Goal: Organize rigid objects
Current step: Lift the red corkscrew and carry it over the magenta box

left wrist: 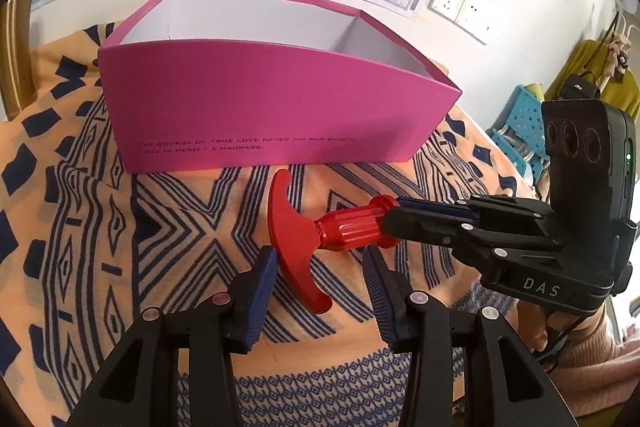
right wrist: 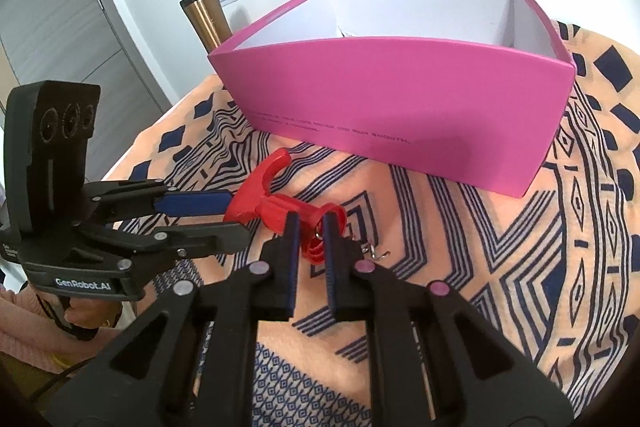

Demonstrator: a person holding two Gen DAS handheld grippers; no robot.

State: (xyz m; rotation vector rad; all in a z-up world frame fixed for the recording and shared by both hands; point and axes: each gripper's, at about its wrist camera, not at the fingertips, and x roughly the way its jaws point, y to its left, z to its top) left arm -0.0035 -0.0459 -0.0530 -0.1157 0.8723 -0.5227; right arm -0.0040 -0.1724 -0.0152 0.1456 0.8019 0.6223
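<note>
A red T-handled tool [left wrist: 296, 227] lies low over the patterned cloth, in front of an open pink box [left wrist: 260, 107] with white inner walls. My right gripper [left wrist: 394, 217] comes in from the right and is shut on the ribbed barrel end of the red tool [right wrist: 276, 207]. In its own view the right gripper [right wrist: 311, 219] clamps that red end, with a small metal hook beside it. My left gripper [left wrist: 319, 253] has the curved crossbar between its fingers. The left pad touches the bar and a gap shows at the right pad. The pink box [right wrist: 400, 99] stands just behind.
An orange and navy patterned cloth [left wrist: 160, 227] covers the table. A gold tumbler [right wrist: 206, 19] stands left of the box by the wall. Blue plastic crates [left wrist: 520, 123] sit off the table's right side. A hand [left wrist: 532, 323] in a pink sleeve holds the right gripper.
</note>
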